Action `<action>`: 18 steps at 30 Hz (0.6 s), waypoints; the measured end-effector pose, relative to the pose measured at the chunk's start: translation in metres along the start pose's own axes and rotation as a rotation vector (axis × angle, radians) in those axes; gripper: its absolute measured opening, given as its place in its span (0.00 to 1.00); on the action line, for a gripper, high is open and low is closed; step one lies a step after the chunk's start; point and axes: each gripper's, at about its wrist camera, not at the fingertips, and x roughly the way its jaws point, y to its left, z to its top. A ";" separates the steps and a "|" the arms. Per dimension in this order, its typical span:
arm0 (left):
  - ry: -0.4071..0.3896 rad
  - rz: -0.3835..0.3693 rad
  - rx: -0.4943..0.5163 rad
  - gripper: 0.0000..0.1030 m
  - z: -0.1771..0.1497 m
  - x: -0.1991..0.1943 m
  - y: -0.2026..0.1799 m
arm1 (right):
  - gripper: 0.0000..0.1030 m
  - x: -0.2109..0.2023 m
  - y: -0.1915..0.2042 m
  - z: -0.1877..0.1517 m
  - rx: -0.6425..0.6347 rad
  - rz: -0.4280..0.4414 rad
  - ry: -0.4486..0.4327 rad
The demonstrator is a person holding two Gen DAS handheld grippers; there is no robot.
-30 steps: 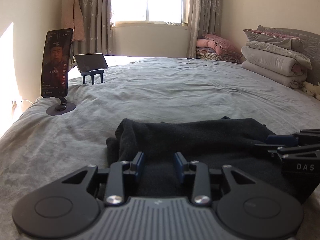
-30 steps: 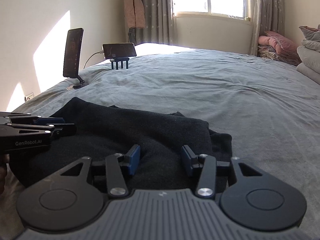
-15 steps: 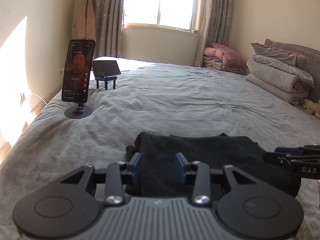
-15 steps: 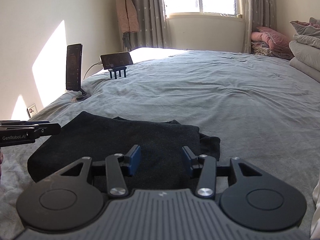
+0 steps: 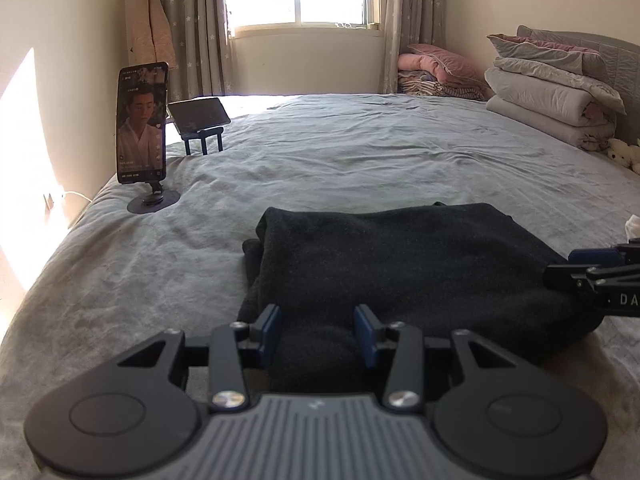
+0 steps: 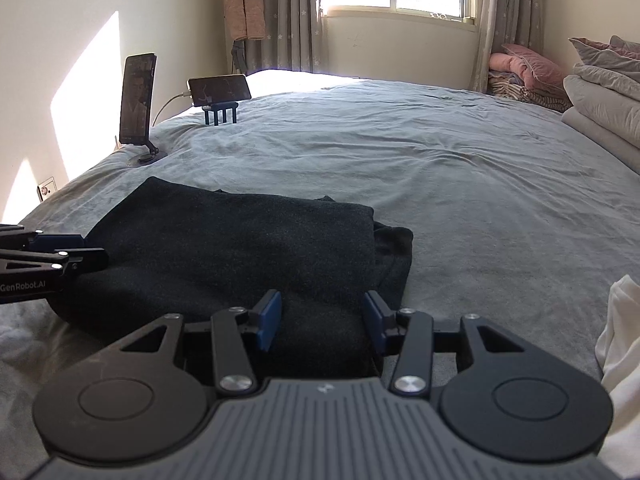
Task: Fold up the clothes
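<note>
Black gripper (image 5: 316, 328), blue pads (image 5: 271, 326), 2 silver screws.

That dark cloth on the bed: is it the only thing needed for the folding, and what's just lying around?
For the folding:
dark folded garment
left gripper, jaws opening
right gripper

Just lying about:
upright phone
second phone
stacked quilts
pink bedding
white cloth

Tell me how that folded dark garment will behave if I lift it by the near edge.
The dark garment looks soft and thick, so it would probably sag and droop. Its layers sit loosely stacked, with one sticking out at the side, so a one-edge lift would likely unfold it. Its fuzzy knit on the grey bedsheet suggests dragging, not sliding.
</note>
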 end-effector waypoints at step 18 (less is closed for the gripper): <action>0.186 -0.104 -0.190 0.87 0.008 -0.004 0.029 | 0.75 -0.008 -0.030 0.007 0.159 0.127 0.165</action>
